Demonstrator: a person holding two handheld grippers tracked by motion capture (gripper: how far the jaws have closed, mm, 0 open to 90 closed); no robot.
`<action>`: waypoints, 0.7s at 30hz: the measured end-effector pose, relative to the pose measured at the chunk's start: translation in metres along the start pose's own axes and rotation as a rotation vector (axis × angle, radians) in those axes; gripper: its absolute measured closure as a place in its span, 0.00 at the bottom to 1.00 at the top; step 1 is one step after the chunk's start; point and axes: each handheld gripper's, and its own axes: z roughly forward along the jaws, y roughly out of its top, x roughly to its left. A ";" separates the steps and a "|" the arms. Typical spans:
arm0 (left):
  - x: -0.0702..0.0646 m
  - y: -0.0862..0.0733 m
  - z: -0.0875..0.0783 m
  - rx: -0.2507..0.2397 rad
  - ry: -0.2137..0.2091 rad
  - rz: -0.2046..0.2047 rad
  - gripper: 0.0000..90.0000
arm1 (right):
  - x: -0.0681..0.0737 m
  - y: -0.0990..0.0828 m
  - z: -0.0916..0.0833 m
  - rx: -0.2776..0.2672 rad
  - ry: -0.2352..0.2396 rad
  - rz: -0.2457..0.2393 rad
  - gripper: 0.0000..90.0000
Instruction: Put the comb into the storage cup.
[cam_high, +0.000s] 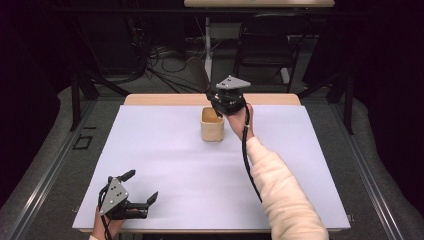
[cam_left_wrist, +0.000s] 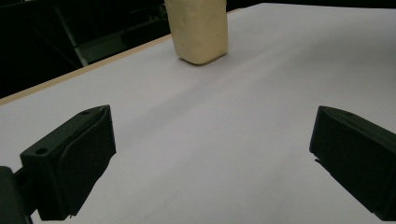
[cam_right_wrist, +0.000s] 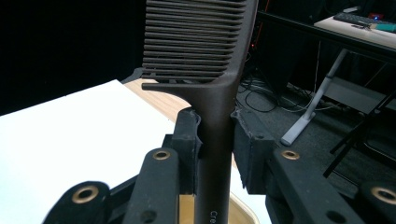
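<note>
My right gripper (cam_high: 222, 106) is shut on the handle of a dark brown comb (cam_right_wrist: 201, 42). The comb stands upright between the pads, teeth to the left in the right gripper view. It rises past the table's far edge as a brown shape (cam_high: 198, 73). Just below this gripper stands a beige cup (cam_high: 212, 125), open at the top, its rim (cam_right_wrist: 242, 212) under the comb's handle. My left gripper (cam_high: 141, 186) rests near the table's front left corner, open and with nothing in it. Its jaws point toward the cup (cam_left_wrist: 200, 30) across the bare white sheet.
A white sheet (cam_high: 170, 160) covers the table, with a wooden edge strip (cam_high: 165, 99) at the back. Beyond it are a dark folding chair (cam_high: 267, 45), a white table leg (cam_high: 207, 50) and cables on the floor (cam_high: 160, 65).
</note>
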 end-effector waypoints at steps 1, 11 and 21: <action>0.000 0.000 0.000 -0.001 -0.001 0.000 0.00 | 0.000 0.000 0.000 -0.004 -0.002 0.000 0.80; 0.001 0.000 0.000 0.001 0.000 -0.003 0.00 | 0.002 -0.005 0.005 -0.007 -0.003 0.011 0.80; 0.001 0.000 -0.001 0.000 0.000 -0.004 0.00 | 0.001 -0.009 0.008 0.004 0.004 0.009 0.80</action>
